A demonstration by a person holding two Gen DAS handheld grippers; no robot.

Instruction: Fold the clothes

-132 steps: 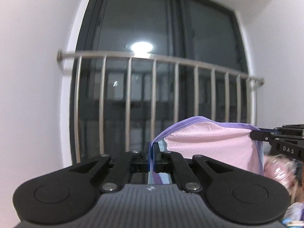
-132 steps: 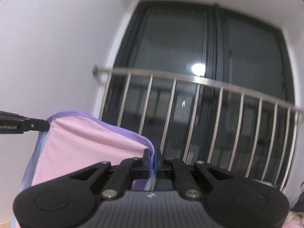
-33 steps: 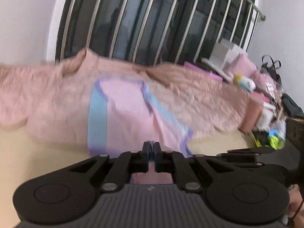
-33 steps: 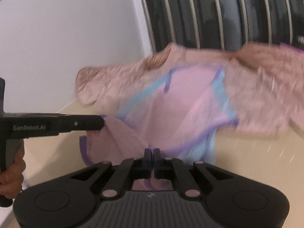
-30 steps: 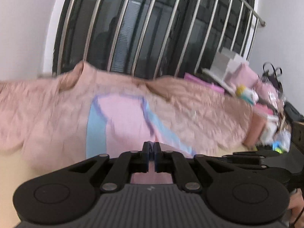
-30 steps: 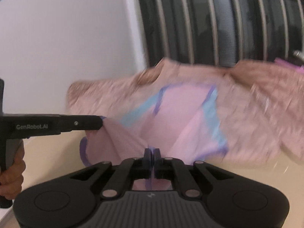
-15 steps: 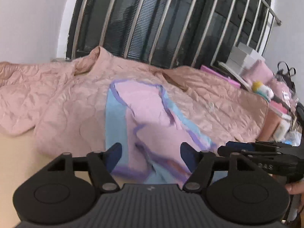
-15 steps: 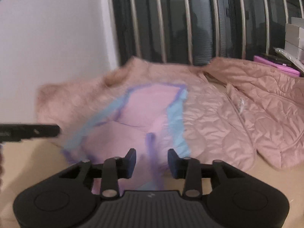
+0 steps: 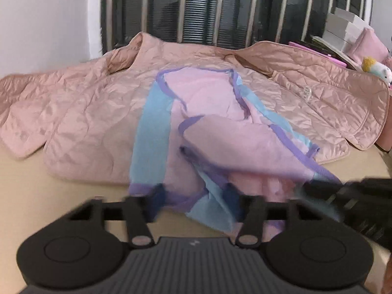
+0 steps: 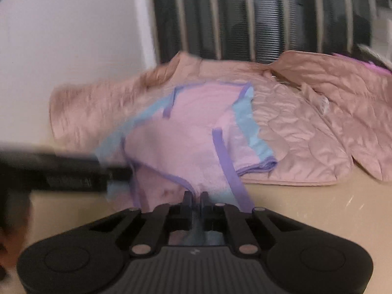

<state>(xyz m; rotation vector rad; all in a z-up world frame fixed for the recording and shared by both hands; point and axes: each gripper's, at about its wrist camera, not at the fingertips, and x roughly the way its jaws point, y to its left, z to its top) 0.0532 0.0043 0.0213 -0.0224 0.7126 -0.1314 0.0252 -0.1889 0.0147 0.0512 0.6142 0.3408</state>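
Note:
A pink mesh garment with light blue panels and purple trim lies rumpled, its far half on a pink quilted jacket and its near edge on the beige surface. My left gripper is open, its fingers spread either side of the garment's near hem, holding nothing. My right gripper is shut on a fold of the garment at its near edge, with blue cloth showing between the fingers. The right gripper's blurred black arm enters the left wrist view from the right. The left gripper is a blur at the left of the right wrist view.
The beige table runs to a white wall on the left and a dark window with metal railing bars behind. Books, boxes and a plush toy are stacked at the far right. A hand holds the left gripper.
Both grippers lowered the garment onto the jacket and let go half a second ago. Since then the right gripper has shut on the near edge again; the left has opened wider.

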